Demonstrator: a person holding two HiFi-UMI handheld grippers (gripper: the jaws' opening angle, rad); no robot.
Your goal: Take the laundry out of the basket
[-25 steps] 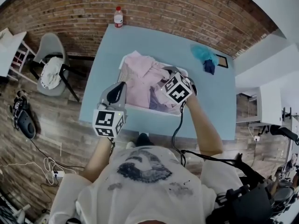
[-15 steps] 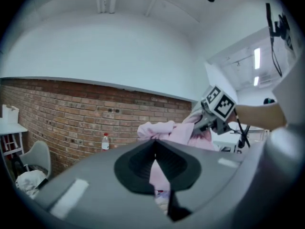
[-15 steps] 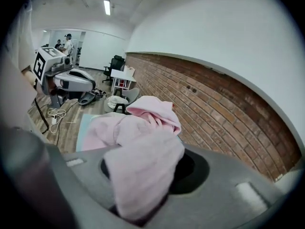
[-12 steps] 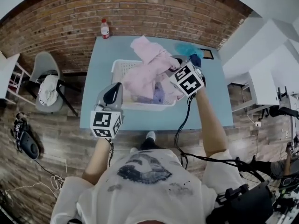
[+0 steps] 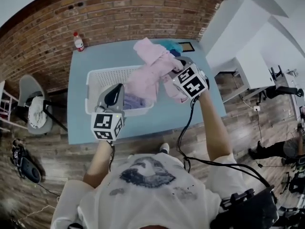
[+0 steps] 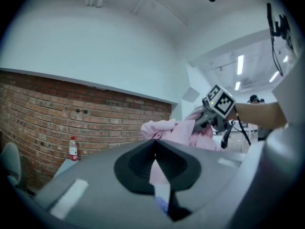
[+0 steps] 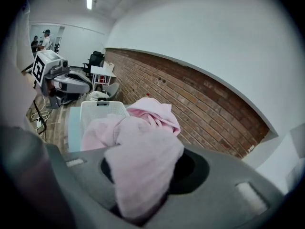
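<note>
Laundry is coming out: the pink garment (image 5: 148, 75), clamped in the right claw (image 5: 172, 75), has risen from the basket (image 5: 97, 75); lilac cloth (image 5: 136, 101) remains inside. Nearby, the left claw (image 5: 114, 93), jaws together, holds nothing.

Bright, even indoor light from ceiling strips (image 7: 89, 1); shadows are faint. Fisheye bends the edges, and corners go black. Near the lens the laundry (image 7: 143, 171) is blurred.

A pale pink garment (image 5: 151, 73) hangs bunched and crumpled at the upper centre of the head view, lifted clear and overlapping the right end of the white perforated basket (image 5: 97, 75). The basket stands upright at centre left, with lavender laundry (image 5: 136, 101) lying inside it.
</note>
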